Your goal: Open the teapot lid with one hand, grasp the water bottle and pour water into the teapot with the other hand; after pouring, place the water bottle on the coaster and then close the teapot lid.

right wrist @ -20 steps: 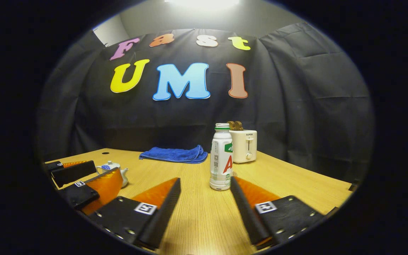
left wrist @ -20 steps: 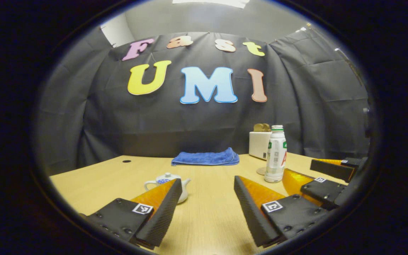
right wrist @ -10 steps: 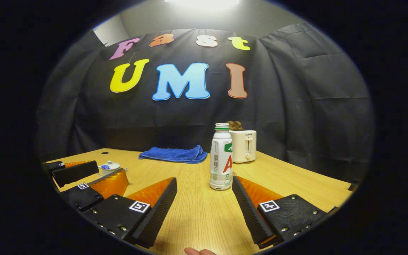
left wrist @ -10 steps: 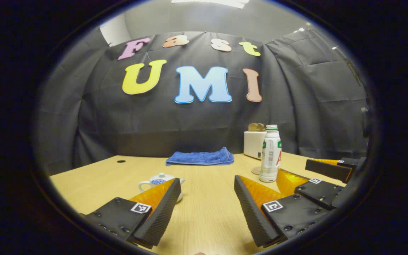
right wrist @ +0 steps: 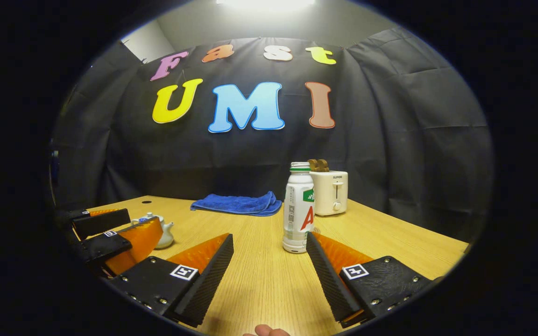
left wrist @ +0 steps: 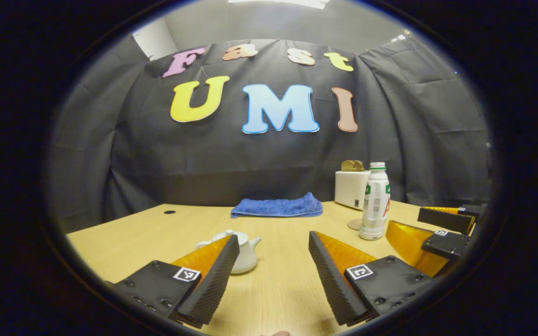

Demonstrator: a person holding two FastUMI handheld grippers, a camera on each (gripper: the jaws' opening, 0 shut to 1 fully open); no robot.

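1. The left gripper (left wrist: 273, 273) hangs low over the table (left wrist: 124, 233) with its jaws wide apart and nothing between them.
2. The teapot (left wrist: 241, 252) stands just ahead of it, a little toward its left finger, which hides part of the pot. The lid (left wrist: 229, 234) sits on the pot, so the opening is not yet done.
3. The right gripper (right wrist: 269, 273) is also wide open and empty.
4. The bottle (right wrist: 298, 207) stands upright, its long axis vertical, straight ahead of the right gripper and close to its right finger, but not between the fingers.
5. In my judgement the left gripper is nearer to the teapot and the right one to the bottle, so each has its own target in front.
6. The coaster (left wrist: 355, 224) seems to be the small disc just behind the bottle, but it is too small to be sure.
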